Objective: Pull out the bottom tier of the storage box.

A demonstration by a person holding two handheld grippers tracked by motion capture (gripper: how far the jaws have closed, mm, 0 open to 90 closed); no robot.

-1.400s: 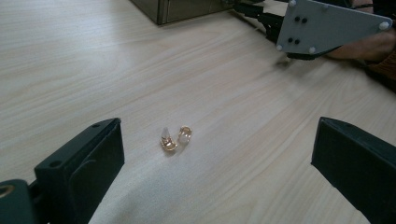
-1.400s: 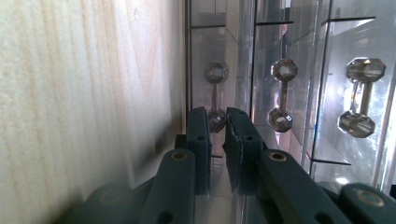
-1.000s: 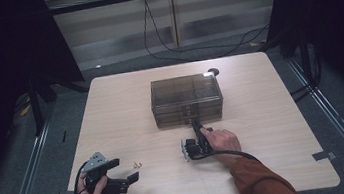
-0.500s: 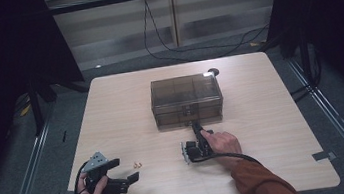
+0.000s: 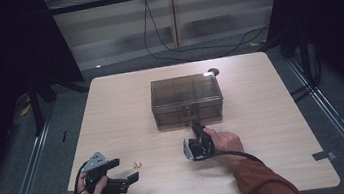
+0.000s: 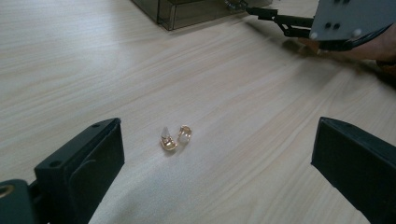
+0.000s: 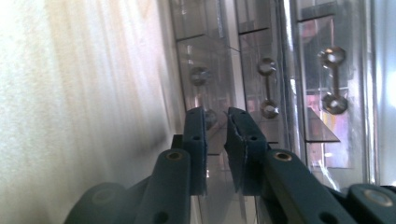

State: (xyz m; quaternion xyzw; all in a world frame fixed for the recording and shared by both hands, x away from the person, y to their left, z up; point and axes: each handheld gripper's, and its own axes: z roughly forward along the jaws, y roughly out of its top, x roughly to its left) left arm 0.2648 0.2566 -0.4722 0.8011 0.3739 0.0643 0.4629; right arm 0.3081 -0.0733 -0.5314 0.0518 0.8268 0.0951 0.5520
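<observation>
A smoky clear drawer box (image 5: 186,100) stands in the middle of the wooden table (image 5: 273,114). My right gripper (image 5: 195,125) lies on its side with its tips at the box's front. In the right gripper view its jaws (image 7: 215,114) stand a narrow gap apart at a drawer's small metal handle (image 7: 201,77). They have just been opening, and the pads do not press on the handle. Two small gold pieces (image 5: 138,165) lie at the front left. My left gripper (image 5: 125,169) rests open just short of the gold pieces (image 6: 176,138), which lie ahead between its wide jaws (image 6: 217,133).
Two more drawer handles (image 7: 267,88) (image 7: 334,79) show through the box's front. A small dark disc (image 5: 213,72) sits behind the box. Tape marks the table's right edge (image 5: 320,155). Cables run across the floor beyond the table (image 5: 169,52).
</observation>
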